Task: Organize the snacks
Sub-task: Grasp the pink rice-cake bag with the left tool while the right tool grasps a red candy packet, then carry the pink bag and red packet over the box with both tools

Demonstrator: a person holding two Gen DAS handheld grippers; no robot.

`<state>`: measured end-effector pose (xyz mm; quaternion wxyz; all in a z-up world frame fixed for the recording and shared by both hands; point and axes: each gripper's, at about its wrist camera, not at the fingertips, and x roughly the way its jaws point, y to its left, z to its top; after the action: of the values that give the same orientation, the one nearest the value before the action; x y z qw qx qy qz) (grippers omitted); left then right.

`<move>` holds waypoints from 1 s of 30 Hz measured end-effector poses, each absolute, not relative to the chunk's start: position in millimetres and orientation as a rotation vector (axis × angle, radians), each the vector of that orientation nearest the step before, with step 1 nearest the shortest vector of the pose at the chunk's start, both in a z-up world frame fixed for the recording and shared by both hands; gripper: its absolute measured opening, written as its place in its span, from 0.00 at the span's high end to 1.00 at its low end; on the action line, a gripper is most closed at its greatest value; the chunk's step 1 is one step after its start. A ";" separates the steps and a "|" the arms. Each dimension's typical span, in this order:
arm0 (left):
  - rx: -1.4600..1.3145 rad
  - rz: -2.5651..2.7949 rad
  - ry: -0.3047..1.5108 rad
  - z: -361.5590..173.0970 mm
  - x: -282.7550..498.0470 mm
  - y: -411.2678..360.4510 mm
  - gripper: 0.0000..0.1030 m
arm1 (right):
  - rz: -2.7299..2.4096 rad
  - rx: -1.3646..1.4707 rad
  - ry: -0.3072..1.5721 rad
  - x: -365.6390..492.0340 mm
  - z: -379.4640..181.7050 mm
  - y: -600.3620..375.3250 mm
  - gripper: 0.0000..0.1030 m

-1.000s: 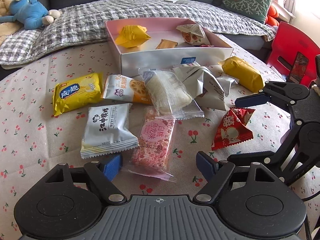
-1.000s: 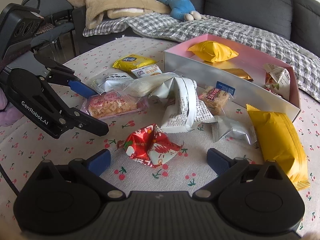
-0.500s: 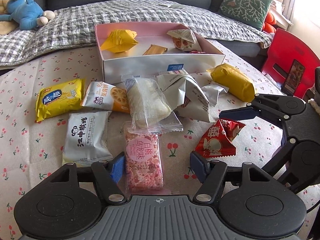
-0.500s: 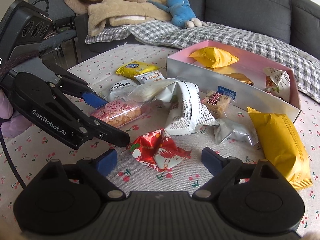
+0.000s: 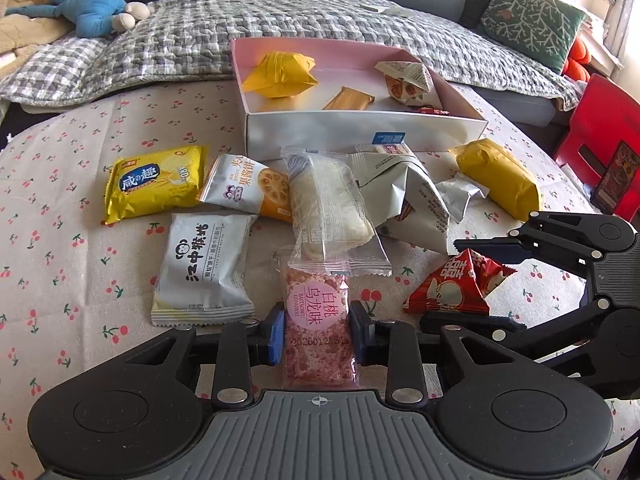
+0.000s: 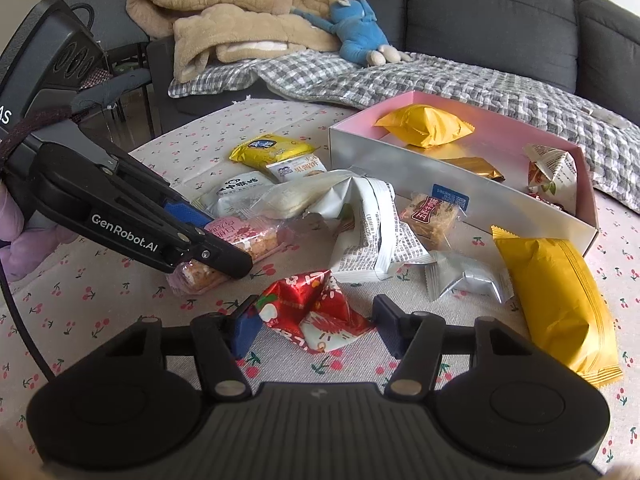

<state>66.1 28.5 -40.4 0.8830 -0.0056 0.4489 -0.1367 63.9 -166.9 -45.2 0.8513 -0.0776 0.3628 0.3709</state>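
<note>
Left gripper point(image 5: 316, 330) jaws closing, narrow now, blue pads point(image 5: 275, 332) flush against both long edges of the pink snack bar point(image 5: 318, 328), which lies flat on the cherry-print tablecloth point(image 5: 60, 264) with its far end under a clear-wrapped white pastry point(image 5: 328, 208). Right gripper point(image 6: 314, 326) jaws also closing, about half open, straddling the red snack packet point(image 6: 316, 308); left pad point(image 6: 246, 330) looks to touch the wrapper, right pad point(image 6: 386, 324) hard to call, maybe just clear. Pink-lined box point(image 5: 360, 130) sits behind the pile, already holding a few snacks
</note>
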 end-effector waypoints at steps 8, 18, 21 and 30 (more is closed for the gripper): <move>-0.036 -0.255 0.968 -35.4 58.3 39.6 0.71 | 0.768 -0.120 0.734 65.8 -35.4 -171.6 0.57; -0.064 -0.215 0.960 -19.9 48.5 52.2 0.72 | 0.749 -0.082 0.680 68.3 -19.1 -178.7 0.57; -0.070 -0.202 0.942 -12.7 47.0 56.0 0.72 | 0.731 -0.073 0.669 73.0 -15.6 -181.2 0.57; -0.094 -0.164 0.893 3.0 51.6 63.7 0.72 | 0.650 0.009 0.646 98.4 -4.8 -197.5 0.57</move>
<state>51.6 63.7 3.0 0.8976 -0.0453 0.4313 -0.0791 98.4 -197.5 -4.8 0.8968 0.0044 0.3117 0.3139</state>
